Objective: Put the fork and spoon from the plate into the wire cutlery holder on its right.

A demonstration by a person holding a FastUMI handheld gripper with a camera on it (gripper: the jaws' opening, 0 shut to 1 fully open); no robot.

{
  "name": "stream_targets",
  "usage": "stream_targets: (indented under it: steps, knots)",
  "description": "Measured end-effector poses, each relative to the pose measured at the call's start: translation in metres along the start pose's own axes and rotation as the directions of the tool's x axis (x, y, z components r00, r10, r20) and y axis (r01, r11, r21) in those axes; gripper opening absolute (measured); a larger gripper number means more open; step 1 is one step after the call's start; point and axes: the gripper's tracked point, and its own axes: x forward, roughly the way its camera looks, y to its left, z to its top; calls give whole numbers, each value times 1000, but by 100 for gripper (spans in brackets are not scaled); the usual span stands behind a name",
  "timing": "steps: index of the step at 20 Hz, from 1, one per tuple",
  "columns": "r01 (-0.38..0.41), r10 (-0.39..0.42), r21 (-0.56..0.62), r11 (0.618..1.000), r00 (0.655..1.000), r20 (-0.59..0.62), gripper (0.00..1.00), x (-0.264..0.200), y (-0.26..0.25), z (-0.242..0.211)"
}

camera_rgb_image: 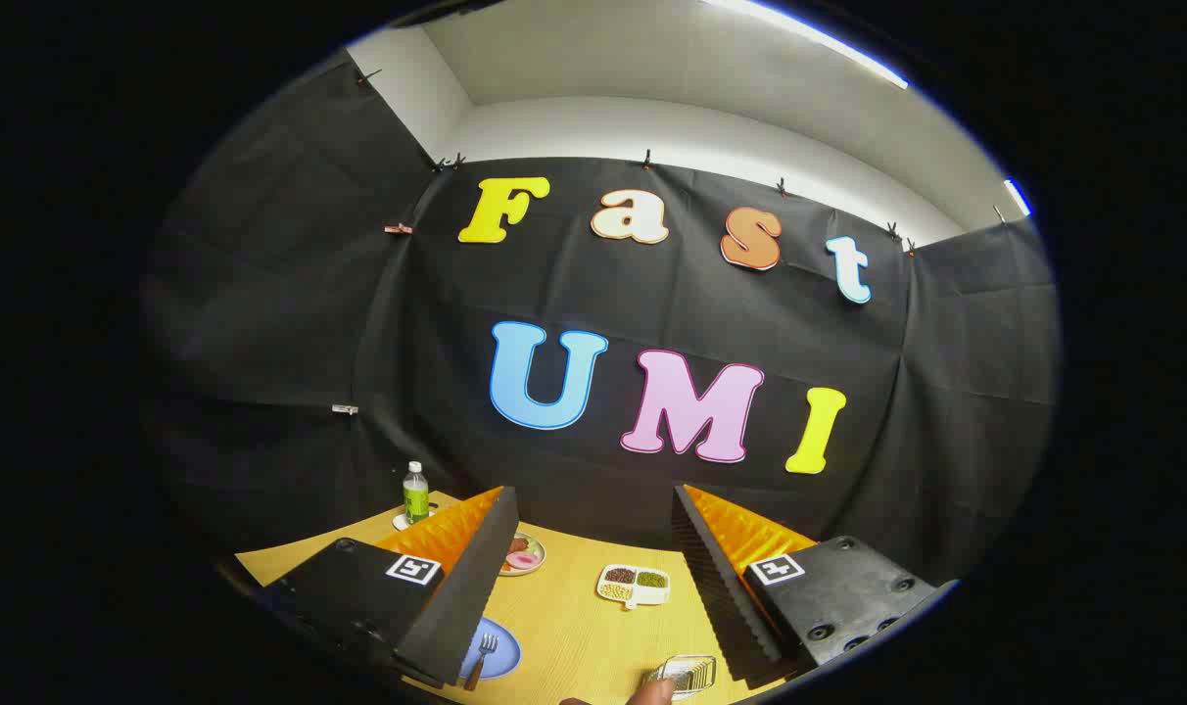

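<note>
My gripper (593,578) is open and held high above the yellow table (574,627), with nothing between its fingers. Below the left finger (456,587) lies a blue plate (496,651) with a fork (483,654) on it, partly hidden by that finger. The spoon is out of sight. By the right finger (731,587) stands the wire cutlery holder (689,672), and a fingertip (650,693) of a person's hand touches its near side.
Beyond the fingers sit a white divided tray (635,584) of beans and a small plate (523,554) with pink food. A green bottle (415,493) stands on a coaster at the far left corner. Black cloth walls close the booth behind the table.
</note>
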Motion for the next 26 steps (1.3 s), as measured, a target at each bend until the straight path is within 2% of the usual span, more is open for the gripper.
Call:
stream_targets:
  steps: [13, 17, 19, 21, 23, 26]
  knots:
    - [-6, 7, 9, 1000, 1000, -23, 98, 9, 6, -12]
    - [-49, 48, 3, 999, 985, -165, 98, 13, 22, -55]
    - [-97, 94, 4, 995, 954, -285, 98, 12, 38, -91]
    - [-153, 150, 26, 988, 899, -412, 97, 7, 55, -130]
    - [-198, 196, 55, 979, 822, -535, 97, 1, 73, -170]
    - [-234, 263, 134, 963, 699, -665, 88, -8, 100, -226]
